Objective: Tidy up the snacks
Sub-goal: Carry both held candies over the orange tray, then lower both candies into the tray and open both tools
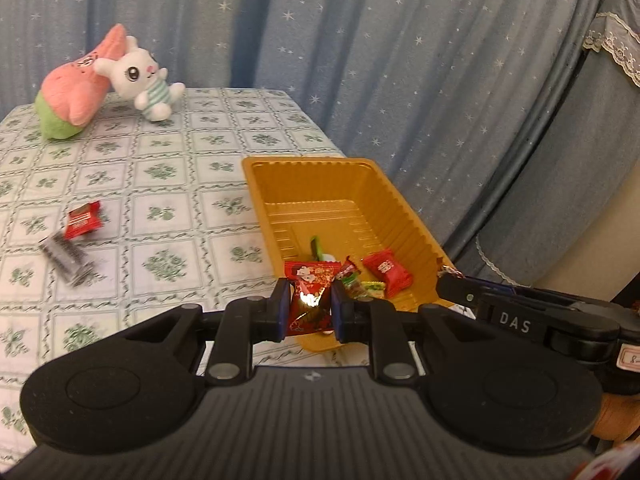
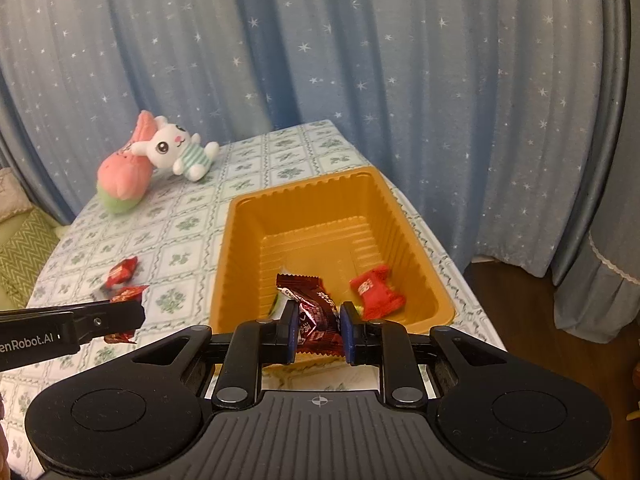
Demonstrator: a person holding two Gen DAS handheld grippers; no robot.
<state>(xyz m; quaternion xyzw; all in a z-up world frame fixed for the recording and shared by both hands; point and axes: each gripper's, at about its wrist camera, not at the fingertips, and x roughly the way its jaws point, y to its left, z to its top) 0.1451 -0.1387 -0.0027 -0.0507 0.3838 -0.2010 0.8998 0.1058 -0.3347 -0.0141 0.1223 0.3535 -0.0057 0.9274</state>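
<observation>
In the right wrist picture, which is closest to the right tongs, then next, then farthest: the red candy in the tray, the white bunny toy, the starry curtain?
1. Red wrapped candy, in the gold plastic tray, just ahead of the right tongs.
2. White plush bunny, far left on the table.
3. Blue starry curtain, behind the table.

Gold tray point(image 2: 240, 216) sits open on the table's right side, a red candy point(image 2: 378, 292) lying by its right wall. Left of the tray, a red packet point(image 1: 83, 220) and a grey wrapper point(image 1: 66, 258) lie flat, touching.
</observation>
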